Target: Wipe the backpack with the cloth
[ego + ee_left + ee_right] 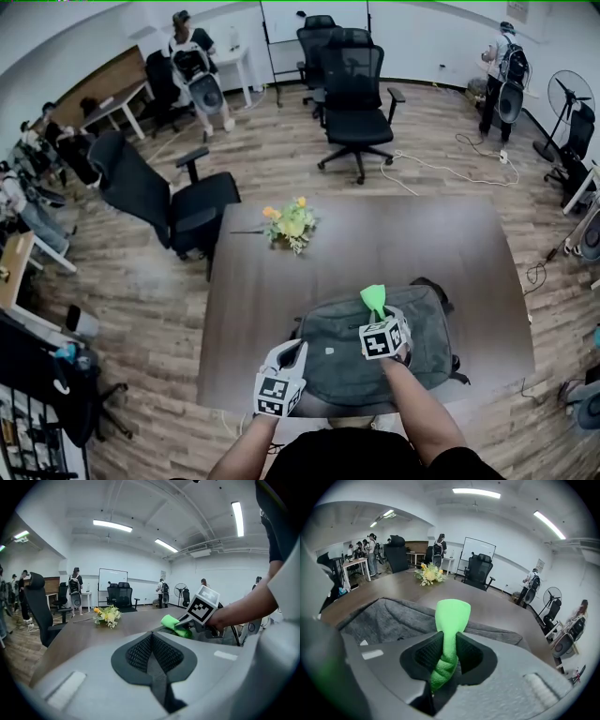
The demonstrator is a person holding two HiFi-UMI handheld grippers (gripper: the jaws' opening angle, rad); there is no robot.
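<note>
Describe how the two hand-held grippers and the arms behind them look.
Both the left hand-held gripper and the right hand-held gripper have light grey moulded shells, with dark, mesh-textured pads lining the jaws. Each carries a white cube printed with black square markers. No cables show. The person's forearms are bare below a black short-sleeved top.

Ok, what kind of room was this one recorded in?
Most likely an office meeting room: a long brown table, black swivel chairs around it, and a whiteboard on the far wall.
</note>
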